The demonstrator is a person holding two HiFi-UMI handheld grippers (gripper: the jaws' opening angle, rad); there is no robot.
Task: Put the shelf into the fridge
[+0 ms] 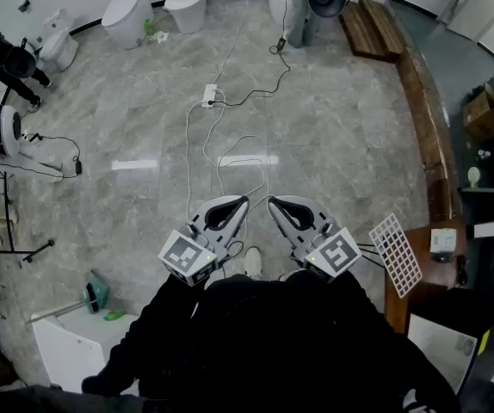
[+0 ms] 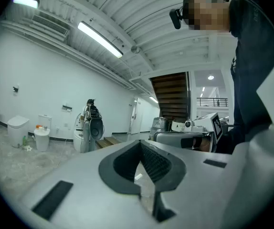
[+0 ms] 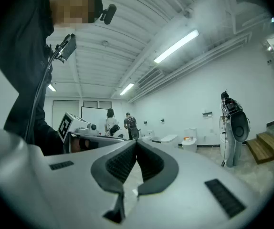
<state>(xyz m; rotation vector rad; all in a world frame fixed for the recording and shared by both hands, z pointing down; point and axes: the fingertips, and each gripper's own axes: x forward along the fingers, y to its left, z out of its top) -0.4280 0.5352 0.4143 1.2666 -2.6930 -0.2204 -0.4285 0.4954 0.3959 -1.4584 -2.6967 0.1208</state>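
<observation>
1. Head view looks steeply down on the person's dark clothing, with both tools held out side by side close in front of the body, over a grey marble-patterned floor [image 1: 333, 136].
2. Seen from above, the left tool [image 1: 242, 203] and the right tool [image 1: 274, 203] angle inward, so their tips are near each other but apart.
3. Left gripper view: the left tool [image 2: 140, 145] has its dark ribbed pads pressed together at the tip, with nothing pinched between them.
4. Right gripper view: the right tool [image 3: 136, 144] is likewise pressed together at the tip and holds nothing.
5. Both tools point level across the room, not down at the floor.
6. The shelf [image 1: 396, 253], a white wire grid, sits to the right of the right tool and apart from it. It is tilted and overlaps the left edge of a brown wooden surface [image 1: 428, 278].
7. Which unit at the right side is the fridge cannot be told.
8. A white power strip [image 1: 210, 95] lies on the floor ahead, and thin cables [image 1: 230, 157] trail from it toward the tools.
9. Farther off, white toilets [image 1: 126, 11] stand along the wall, and wooden steps [image 1: 372, 26] lie at the upper right.
10. One white shoe [image 1: 253, 261] shows between the tools, below their tips.
</observation>
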